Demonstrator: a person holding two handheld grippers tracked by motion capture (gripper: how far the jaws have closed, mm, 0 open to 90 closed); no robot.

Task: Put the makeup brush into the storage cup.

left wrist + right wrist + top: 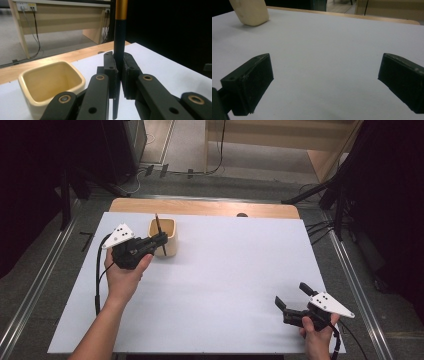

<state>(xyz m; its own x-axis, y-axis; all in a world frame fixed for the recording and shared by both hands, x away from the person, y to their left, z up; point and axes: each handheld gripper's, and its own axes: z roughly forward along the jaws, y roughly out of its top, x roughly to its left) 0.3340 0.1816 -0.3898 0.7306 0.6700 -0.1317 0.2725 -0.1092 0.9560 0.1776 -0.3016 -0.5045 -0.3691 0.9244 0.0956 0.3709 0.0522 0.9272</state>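
Nearest the lens, the right gripper (294,306) idles with jaws spread wide — well apart from the cream cup (163,237). Beside that cup, the left gripper (161,240) clamps an upright black pen (119,53) — a tilt could catch the rim.

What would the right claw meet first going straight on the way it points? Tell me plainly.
Nothing close. The right claw stands open over bare white table, and its own view looks free ahead. Farther off to one side stands the cream cup; whether it lies on that line I cannot tell.
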